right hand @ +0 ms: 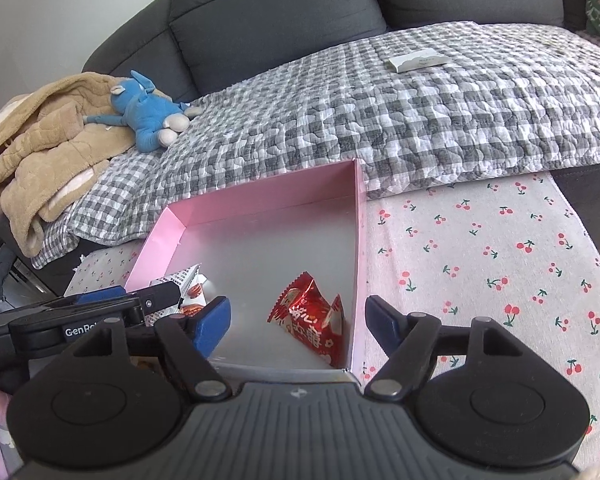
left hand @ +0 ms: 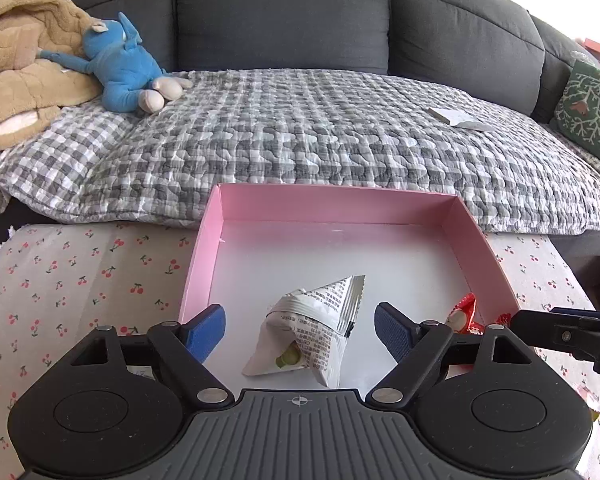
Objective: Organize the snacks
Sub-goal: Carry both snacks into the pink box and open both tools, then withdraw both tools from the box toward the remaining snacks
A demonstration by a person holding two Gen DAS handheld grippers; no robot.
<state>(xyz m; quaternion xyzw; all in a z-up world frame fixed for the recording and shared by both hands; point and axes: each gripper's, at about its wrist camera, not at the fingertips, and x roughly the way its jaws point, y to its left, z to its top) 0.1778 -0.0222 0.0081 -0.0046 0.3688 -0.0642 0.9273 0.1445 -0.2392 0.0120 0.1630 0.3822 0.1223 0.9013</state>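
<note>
pink box (left hand: 476, 236) is being filled. in the left wrist view, the white snack packet (left hand: 316, 332) is lying on its floor, the left gripper (left hand: 300, 330) being held spread around it, not pinching. looks like a drop-off step; backing out is probably called for next.

right wrist view: the red snack packet (right hand: 312, 314) is being left by the right wall, the right gripper (right hand: 298, 322) spread, the wall being straddled. the plush toy (right hand: 148, 114) on the sofa isn't in the way.

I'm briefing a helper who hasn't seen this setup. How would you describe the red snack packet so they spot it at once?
Find the pink box on the cherry-print cloth in front of the grey sofa. The red snack packet lies inside it, against the right-hand wall near the front corner. Its shiny red foil sets it apart from the white printed packet beside it.
</note>
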